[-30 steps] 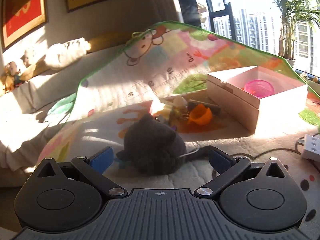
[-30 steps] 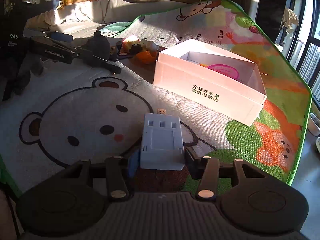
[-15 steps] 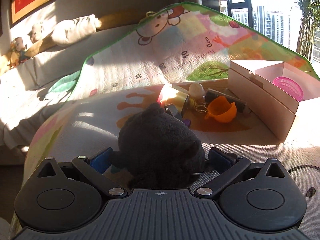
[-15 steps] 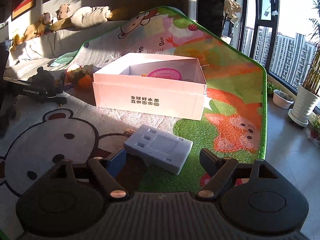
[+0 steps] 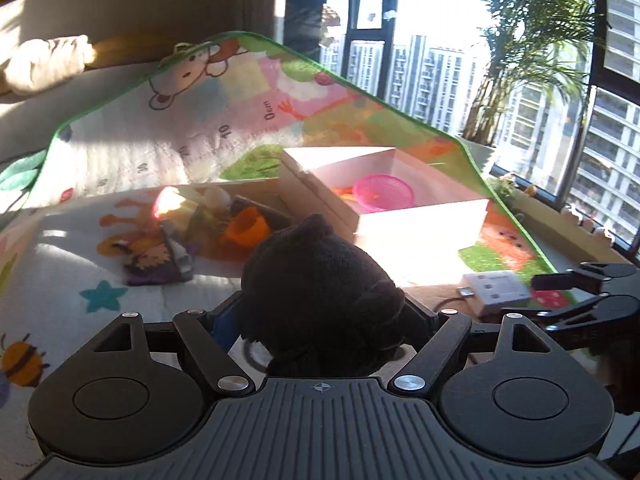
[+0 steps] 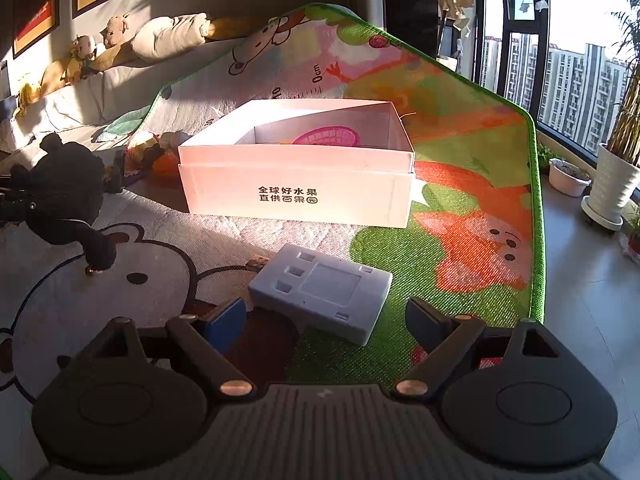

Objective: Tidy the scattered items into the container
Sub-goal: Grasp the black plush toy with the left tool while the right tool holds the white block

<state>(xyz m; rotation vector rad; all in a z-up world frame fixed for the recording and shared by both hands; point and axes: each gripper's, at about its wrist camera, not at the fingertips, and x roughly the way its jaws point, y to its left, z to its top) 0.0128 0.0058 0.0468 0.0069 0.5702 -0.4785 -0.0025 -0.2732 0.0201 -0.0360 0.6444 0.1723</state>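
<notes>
Black plush (image 5: 320, 292) sits low centre, squeezed in the left claw (image 5: 324, 320), whose jaws have just been closing on it, lifted for the box (image 5: 420, 220) beyond. Right claw (image 6: 324, 320) has just been opening, wide and empty, one white adapter (image 6: 320, 292) lying loose on the mat (image 6: 460, 200). One pink basket (image 5: 386, 192) boxed already.

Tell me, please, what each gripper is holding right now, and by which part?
The left gripper has just closed on the black plush toy, holding its body. The right gripper holds nothing; the white adapter lies between its open jaws.
</notes>
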